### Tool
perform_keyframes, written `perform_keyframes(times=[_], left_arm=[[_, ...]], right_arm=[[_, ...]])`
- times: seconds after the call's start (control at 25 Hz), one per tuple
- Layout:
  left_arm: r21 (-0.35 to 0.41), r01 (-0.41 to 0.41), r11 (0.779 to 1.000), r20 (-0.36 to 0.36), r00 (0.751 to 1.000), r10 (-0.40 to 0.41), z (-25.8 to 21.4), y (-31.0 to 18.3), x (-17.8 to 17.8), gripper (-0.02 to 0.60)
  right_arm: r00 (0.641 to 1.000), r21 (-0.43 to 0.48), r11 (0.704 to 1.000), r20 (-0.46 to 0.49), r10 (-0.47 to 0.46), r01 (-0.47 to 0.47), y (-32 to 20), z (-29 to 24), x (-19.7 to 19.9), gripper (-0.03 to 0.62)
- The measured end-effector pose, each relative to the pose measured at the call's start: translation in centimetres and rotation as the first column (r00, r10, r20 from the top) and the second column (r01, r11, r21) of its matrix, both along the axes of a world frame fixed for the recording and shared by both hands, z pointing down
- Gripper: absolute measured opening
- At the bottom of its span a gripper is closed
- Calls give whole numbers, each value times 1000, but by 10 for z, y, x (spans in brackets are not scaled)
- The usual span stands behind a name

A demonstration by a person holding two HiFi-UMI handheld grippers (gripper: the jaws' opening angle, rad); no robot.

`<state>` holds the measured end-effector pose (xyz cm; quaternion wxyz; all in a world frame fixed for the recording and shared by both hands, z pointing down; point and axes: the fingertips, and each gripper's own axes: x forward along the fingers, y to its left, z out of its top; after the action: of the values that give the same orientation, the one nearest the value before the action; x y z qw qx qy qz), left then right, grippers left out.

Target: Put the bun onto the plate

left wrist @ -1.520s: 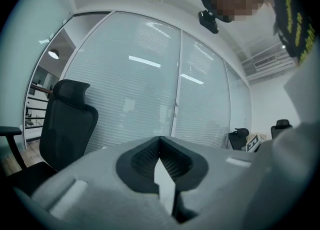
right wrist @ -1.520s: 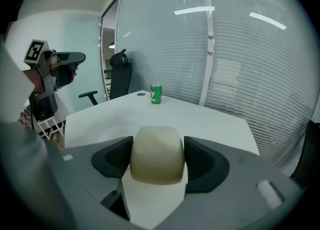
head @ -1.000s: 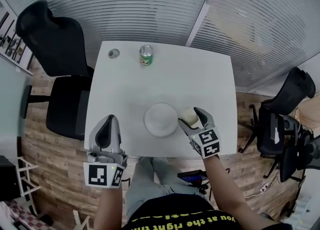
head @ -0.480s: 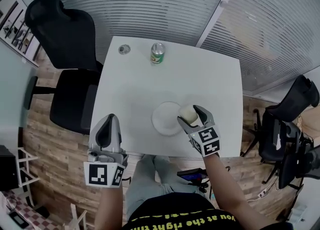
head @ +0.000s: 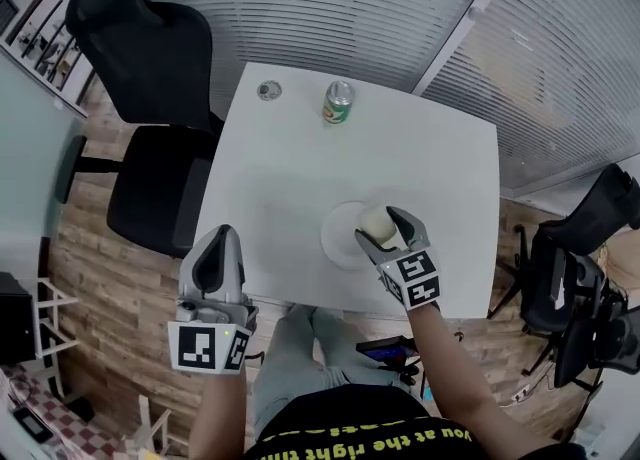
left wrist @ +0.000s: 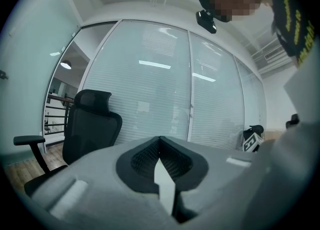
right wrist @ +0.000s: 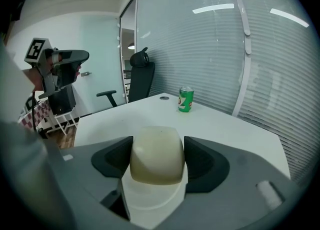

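**Bun poised over the plate's edge, release not yet made**

The pale, rounded, cream-coloured bun (right wrist: 156, 155) is clamped between the two dark pads of the right claw (head: 380, 229); it is pressed from both sides and is seen whole in the right gripper view. In the head view it is placed above the right-hand rim of the round white plate (head: 337, 237), which lies near the front of the white desk (head: 290, 163). In the right gripper view the plate is seen directly beneath the bun. Whether the bun touches the plate cannot be told.

The left claw (head: 219, 248) is held off the desk's front-left corner, its jaws drawn together on nothing. A green drinks can (head: 339, 102) is stood upright at the far edge, well apart from the plate.

The carrying step is judged nearly done. The next move calls for the bun to be brought a little further over the plate's middle, lowered until it is supported, and only then freed by parting the jaws, so that it is not rolled off the rim.
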<state>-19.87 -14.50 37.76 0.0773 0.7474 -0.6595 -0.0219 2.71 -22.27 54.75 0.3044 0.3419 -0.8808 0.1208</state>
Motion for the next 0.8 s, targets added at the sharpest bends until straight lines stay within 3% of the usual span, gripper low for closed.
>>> perform_keyframes(times=[0.8], left_arm=[[-55, 31, 998, 11, 999, -30, 18, 8, -20, 0]], right_arm=[[999, -59, 997, -21, -46, 45, 2, 40, -21, 328]])
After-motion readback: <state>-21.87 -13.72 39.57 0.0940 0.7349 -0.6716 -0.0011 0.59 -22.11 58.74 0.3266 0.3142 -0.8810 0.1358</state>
